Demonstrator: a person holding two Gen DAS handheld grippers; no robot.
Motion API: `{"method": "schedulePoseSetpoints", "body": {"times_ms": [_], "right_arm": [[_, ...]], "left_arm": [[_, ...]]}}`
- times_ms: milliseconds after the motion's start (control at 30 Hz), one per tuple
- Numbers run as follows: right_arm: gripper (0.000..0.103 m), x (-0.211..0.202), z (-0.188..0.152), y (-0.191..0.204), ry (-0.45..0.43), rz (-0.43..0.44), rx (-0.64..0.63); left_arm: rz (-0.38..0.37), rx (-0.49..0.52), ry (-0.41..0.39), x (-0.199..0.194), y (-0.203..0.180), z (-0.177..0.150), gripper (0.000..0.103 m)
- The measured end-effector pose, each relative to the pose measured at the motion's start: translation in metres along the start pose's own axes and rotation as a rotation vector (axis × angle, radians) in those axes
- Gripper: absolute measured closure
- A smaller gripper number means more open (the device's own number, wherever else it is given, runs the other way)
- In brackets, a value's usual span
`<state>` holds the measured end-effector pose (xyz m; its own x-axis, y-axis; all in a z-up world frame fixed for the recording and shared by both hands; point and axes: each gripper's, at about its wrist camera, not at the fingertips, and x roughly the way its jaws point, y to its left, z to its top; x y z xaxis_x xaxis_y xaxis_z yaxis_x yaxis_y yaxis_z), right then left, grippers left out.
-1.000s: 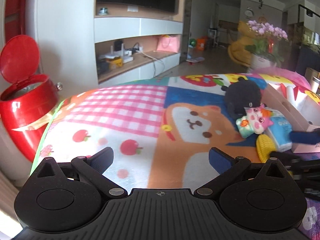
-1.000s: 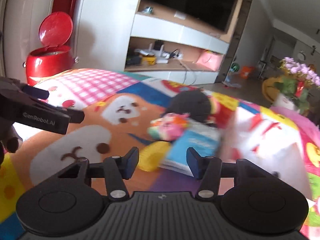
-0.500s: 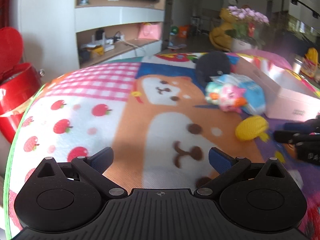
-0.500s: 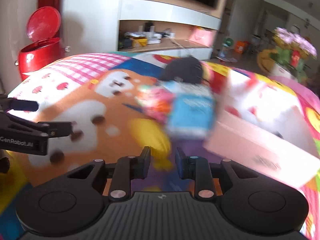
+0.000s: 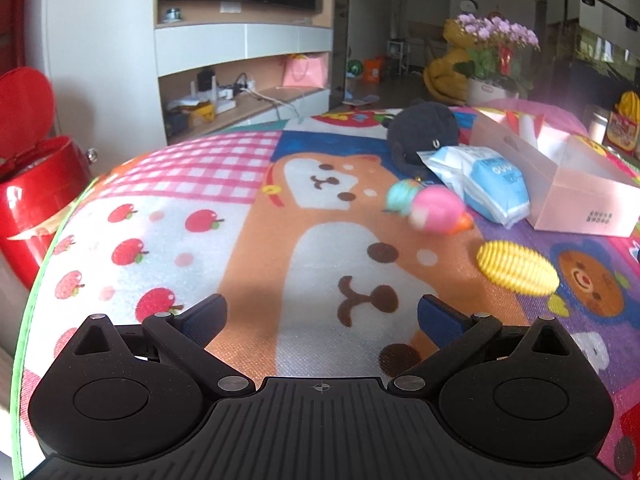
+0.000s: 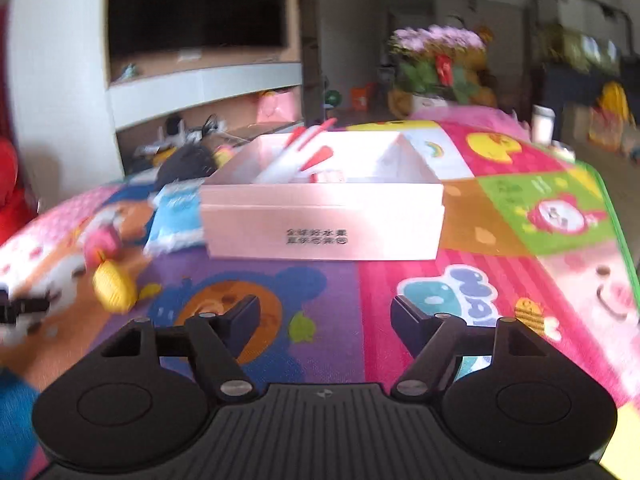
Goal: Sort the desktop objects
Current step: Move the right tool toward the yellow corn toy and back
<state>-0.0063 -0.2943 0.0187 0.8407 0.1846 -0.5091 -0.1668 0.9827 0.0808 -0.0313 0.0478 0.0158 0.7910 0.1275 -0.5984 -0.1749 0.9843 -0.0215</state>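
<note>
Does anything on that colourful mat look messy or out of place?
Nothing looks spilled or broken. Four items lie loose beside the pink box rather than in it: a black plush, a blue packet leaning against it, a pink-and-teal toy, blurred, and a yellow ribbed toy. Both grippers are open, holding nothing.

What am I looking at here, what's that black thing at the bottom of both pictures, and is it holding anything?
There is no robot: a person carries a hand-held gripper in each hand, and a camera on each looks forward along its two fingers. The black shape at the bottom is that tool. One picture comes from the left hand-held gripper, the other from the right hand-held gripper. Both are open and hold nothing. Below them lies a colourful cartoon mat. On it are a pink box with some red and white things inside, a blue and white packet, a dark plush toy, a small pink and teal toy and a yellow ribbed object.
</note>
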Motion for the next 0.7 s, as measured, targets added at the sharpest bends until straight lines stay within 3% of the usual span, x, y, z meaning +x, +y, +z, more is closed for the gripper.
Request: {"method": "schedulePoseSetpoints", "body": {"times_ms": [33,200,400,700], "right_arm": [[0.019,0.000,0.000,-0.002,-0.021,-0.009,0.018],[0.017,0.003,0.000,-0.009,-0.034,-0.056,0.078],[0.014,0.012,-0.002,-0.023,0.031,-0.100,0.169],[0.011,0.010,-0.001,-0.018,0.025,-0.076,0.129]], "left_arm": [[0.004,0.000,-0.003,0.000,0.000,0.000,0.000],[0.020,0.032,0.021,0.003,-0.005,0.001,0.000],[0.029,0.099,0.037,0.007,-0.015,0.000,0.000],[0.032,0.107,0.027,0.006,-0.015,-0.001,0.000]]}}
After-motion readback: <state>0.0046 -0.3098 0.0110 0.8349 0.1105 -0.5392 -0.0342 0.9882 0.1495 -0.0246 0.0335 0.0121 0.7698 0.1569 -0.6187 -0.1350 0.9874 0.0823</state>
